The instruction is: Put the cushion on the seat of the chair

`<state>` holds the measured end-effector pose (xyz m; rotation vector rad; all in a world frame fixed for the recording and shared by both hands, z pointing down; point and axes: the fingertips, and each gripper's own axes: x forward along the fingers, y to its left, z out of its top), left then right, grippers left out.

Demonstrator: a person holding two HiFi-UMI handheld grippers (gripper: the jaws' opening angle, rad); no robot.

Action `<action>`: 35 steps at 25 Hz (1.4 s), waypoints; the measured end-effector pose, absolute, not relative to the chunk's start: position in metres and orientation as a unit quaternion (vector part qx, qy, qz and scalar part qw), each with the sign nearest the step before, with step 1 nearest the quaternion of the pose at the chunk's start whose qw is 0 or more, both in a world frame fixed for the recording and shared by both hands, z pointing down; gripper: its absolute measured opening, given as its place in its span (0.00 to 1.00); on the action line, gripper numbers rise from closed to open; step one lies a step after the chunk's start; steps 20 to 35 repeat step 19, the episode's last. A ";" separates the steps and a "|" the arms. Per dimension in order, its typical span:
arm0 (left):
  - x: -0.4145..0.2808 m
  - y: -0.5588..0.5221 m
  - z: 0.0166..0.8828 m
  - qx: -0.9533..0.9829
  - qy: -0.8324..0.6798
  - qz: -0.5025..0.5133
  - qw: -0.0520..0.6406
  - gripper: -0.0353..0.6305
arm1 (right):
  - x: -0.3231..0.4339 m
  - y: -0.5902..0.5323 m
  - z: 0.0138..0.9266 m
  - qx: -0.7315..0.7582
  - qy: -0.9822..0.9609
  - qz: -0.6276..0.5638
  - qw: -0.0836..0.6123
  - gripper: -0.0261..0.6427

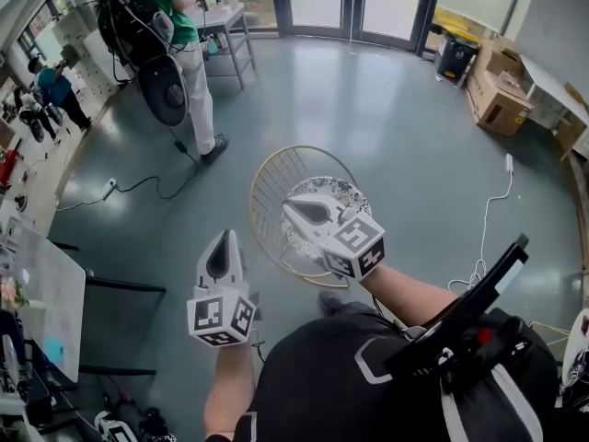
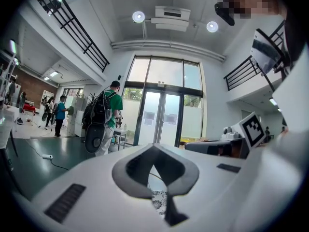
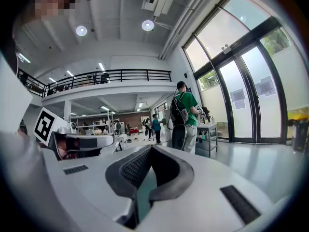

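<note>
A round chair with a gold wire rim (image 1: 261,175) stands on the grey floor below me. A black-and-white patterned cushion (image 1: 333,190) lies in its seat. My right gripper (image 1: 293,206) hovers over the cushion, jaws shut with nothing between them, and it shows the same way in the right gripper view (image 3: 145,190). My left gripper (image 1: 224,237) is held up left of the chair, off the cushion, and its jaws also look shut and empty. A scrap of the cushion (image 2: 158,203) shows through the slit below the jaws of the left gripper (image 2: 157,178).
A person in a green shirt with a black backpack (image 1: 175,17) stands at the back left beside a small table (image 1: 230,24). Cardboard boxes (image 1: 497,99) sit at the back right. A black cable (image 1: 138,187) and a white one (image 1: 492,215) trail across the floor.
</note>
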<state>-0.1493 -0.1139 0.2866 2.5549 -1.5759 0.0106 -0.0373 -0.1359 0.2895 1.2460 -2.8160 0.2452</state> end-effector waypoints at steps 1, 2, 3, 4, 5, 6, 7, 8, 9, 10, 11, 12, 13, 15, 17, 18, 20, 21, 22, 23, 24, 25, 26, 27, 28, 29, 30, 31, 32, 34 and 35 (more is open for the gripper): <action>-0.150 -0.114 0.285 0.849 -0.525 0.002 0.066 0.06 | -0.037 -0.137 0.289 0.403 -0.911 0.078 0.027 0.05; -0.149 -0.115 0.284 0.849 -0.524 0.003 0.064 0.06 | -0.037 -0.138 0.288 0.404 -0.911 0.076 0.027 0.05; -0.149 -0.116 0.283 0.850 -0.523 0.005 0.062 0.06 | -0.037 -0.139 0.288 0.404 -0.911 0.076 0.026 0.05; -0.148 -0.117 0.283 0.851 -0.522 0.007 0.061 0.06 | -0.037 -0.141 0.287 0.405 -0.911 0.076 0.026 0.05; -0.148 -0.118 0.282 0.852 -0.521 0.009 0.060 0.06 | -0.037 -0.143 0.286 0.405 -0.911 0.076 0.026 0.05; -0.147 -0.119 0.281 0.852 -0.520 0.010 0.059 0.06 | -0.037 -0.144 0.285 0.405 -0.911 0.076 0.025 0.05; -0.147 -0.119 0.281 0.852 -0.520 0.010 0.059 0.06 | -0.037 -0.145 0.285 0.404 -0.911 0.076 0.025 0.05; -0.147 -0.119 0.281 0.852 -0.520 0.010 0.059 0.06 | -0.036 -0.145 0.284 0.404 -0.911 0.076 0.025 0.05; -0.146 -0.119 0.281 0.852 -0.520 0.011 0.060 0.06 | -0.035 -0.145 0.284 0.404 -0.911 0.075 0.025 0.05; -0.145 -0.119 0.283 0.852 -0.519 0.011 0.060 0.06 | -0.034 -0.145 0.284 0.404 -0.911 0.075 0.024 0.05; -0.145 -0.119 0.284 0.852 -0.519 0.012 0.061 0.06 | -0.034 -0.146 0.285 0.404 -0.912 0.074 0.023 0.05; -0.144 -0.119 0.286 0.853 -0.519 0.012 0.061 0.06 | -0.033 -0.146 0.285 0.403 -0.912 0.074 0.023 0.05; -0.144 -0.119 0.287 0.853 -0.519 0.012 0.061 0.06 | -0.033 -0.146 0.286 0.403 -0.912 0.074 0.022 0.05; -0.144 -0.119 0.290 0.853 -0.518 0.013 0.062 0.06 | -0.034 -0.146 0.289 0.404 -0.912 0.075 0.022 0.05; -0.144 -0.119 0.291 0.853 -0.517 0.014 0.062 0.06 | -0.034 -0.146 0.290 0.403 -0.912 0.076 0.023 0.05; -0.145 -0.119 0.291 0.853 -0.518 0.014 0.062 0.06 | -0.034 -0.146 0.290 0.403 -0.912 0.077 0.024 0.05; -0.145 -0.118 0.292 0.853 -0.518 0.015 0.063 0.06 | -0.035 -0.145 0.291 0.403 -0.912 0.077 0.025 0.05; -0.145 -0.118 0.292 0.853 -0.518 0.015 0.063 0.06 | -0.035 -0.145 0.291 0.403 -0.912 0.077 0.025 0.05; -0.145 -0.118 0.292 0.853 -0.518 0.015 0.063 0.06 | -0.035 -0.145 0.291 0.403 -0.912 0.077 0.025 0.05; -0.145 -0.118 0.292 0.853 -0.518 0.015 0.063 0.06 | -0.035 -0.145 0.291 0.403 -0.912 0.077 0.025 0.05; -0.145 -0.118 0.292 0.853 -0.518 0.015 0.063 0.06 | -0.035 -0.145 0.291 0.403 -0.912 0.077 0.025 0.05; -0.145 -0.118 0.292 0.853 -0.518 0.015 0.063 0.06 | -0.035 -0.145 0.291 0.403 -0.912 0.077 0.025 0.05; -0.145 -0.118 0.292 0.853 -0.518 0.015 0.063 0.06 | -0.035 -0.145 0.291 0.403 -0.912 0.077 0.025 0.05; -0.145 -0.118 0.292 0.853 -0.518 0.015 0.063 0.06 | -0.035 -0.145 0.291 0.403 -0.912 0.077 0.025 0.05; -0.145 -0.118 0.292 0.853 -0.518 0.015 0.063 0.06 | -0.035 -0.145 0.291 0.403 -0.912 0.077 0.025 0.05; -0.145 -0.118 0.292 0.853 -0.518 0.015 0.063 0.06 | -0.035 -0.145 0.291 0.403 -0.912 0.077 0.025 0.05; -0.145 -0.118 0.292 0.853 -0.518 0.015 0.063 0.06 | -0.035 -0.145 0.291 0.403 -0.912 0.077 0.025 0.05; -0.145 -0.118 0.292 0.853 -0.518 0.015 0.063 0.06 | -0.035 -0.145 0.291 0.403 -0.912 0.077 0.025 0.05; -0.145 -0.118 0.292 0.853 -0.518 0.015 0.063 0.06 | -0.035 -0.145 0.291 0.403 -0.912 0.077 0.025 0.05; -0.145 -0.118 0.292 0.853 -0.518 0.015 0.063 0.06 | -0.035 -0.145 0.291 0.403 -0.912 0.077 0.025 0.05; -0.145 -0.118 0.292 0.853 -0.518 0.015 0.063 0.06 | -0.035 -0.145 0.291 0.403 -0.912 0.077 0.025 0.05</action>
